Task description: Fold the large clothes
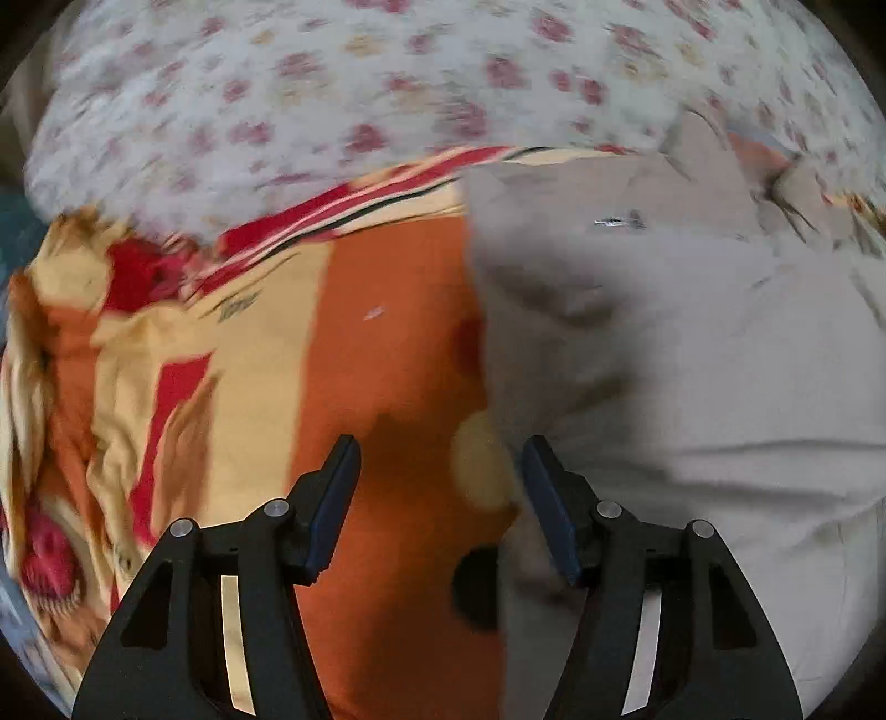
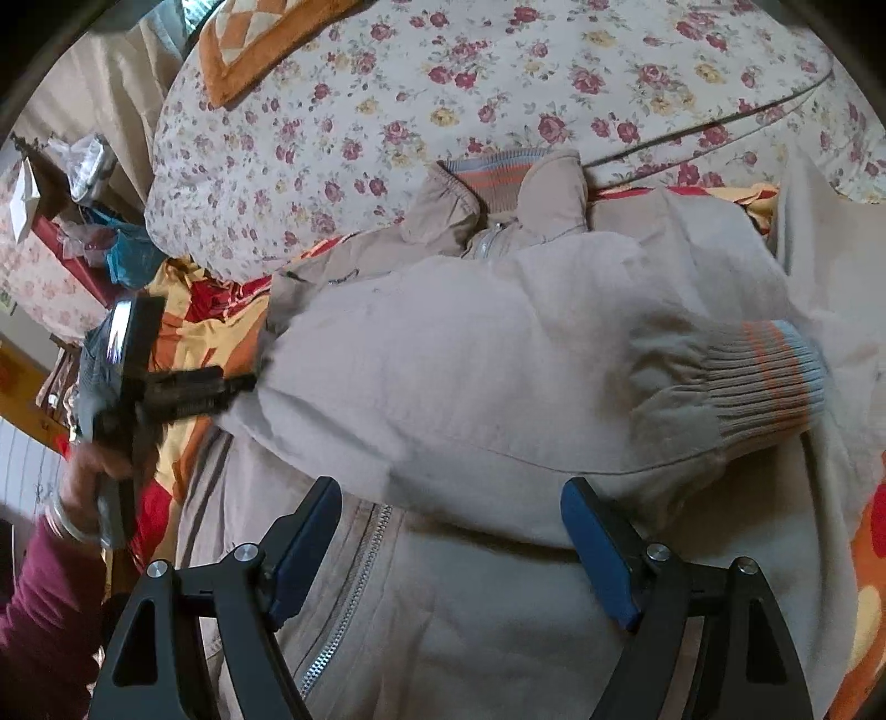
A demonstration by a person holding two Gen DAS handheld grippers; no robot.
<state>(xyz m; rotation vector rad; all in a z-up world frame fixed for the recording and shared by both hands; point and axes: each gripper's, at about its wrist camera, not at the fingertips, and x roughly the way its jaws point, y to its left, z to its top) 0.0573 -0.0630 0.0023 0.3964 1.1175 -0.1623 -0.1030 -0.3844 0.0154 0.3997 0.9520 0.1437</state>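
Note:
A beige zip jacket (image 2: 443, 360) lies front-up on the bed. One sleeve is folded across its chest, ending in a ribbed cuff (image 2: 758, 382) with orange and blue stripes. My right gripper (image 2: 451, 493) hovers open just above the jacket's lower front, beside the zip (image 2: 354, 581), with nothing between its fingers. In the left wrist view the jacket (image 1: 664, 332) fills the right half. My left gripper (image 1: 440, 459) stands open over the orange sheet at the jacket's left edge and holds nothing. The right wrist view shows the left gripper (image 2: 243, 382) at that same edge, blurred.
An orange, yellow and red bedsheet (image 1: 387, 332) lies under the jacket. A floral quilt (image 2: 387, 111) is heaped behind the collar (image 2: 493, 177), with an orange cushion (image 2: 249, 44) on it. Clutter sits on a bedside stand (image 2: 83, 183) at left. A maroon sleeve (image 2: 39, 598) holds the left gripper.

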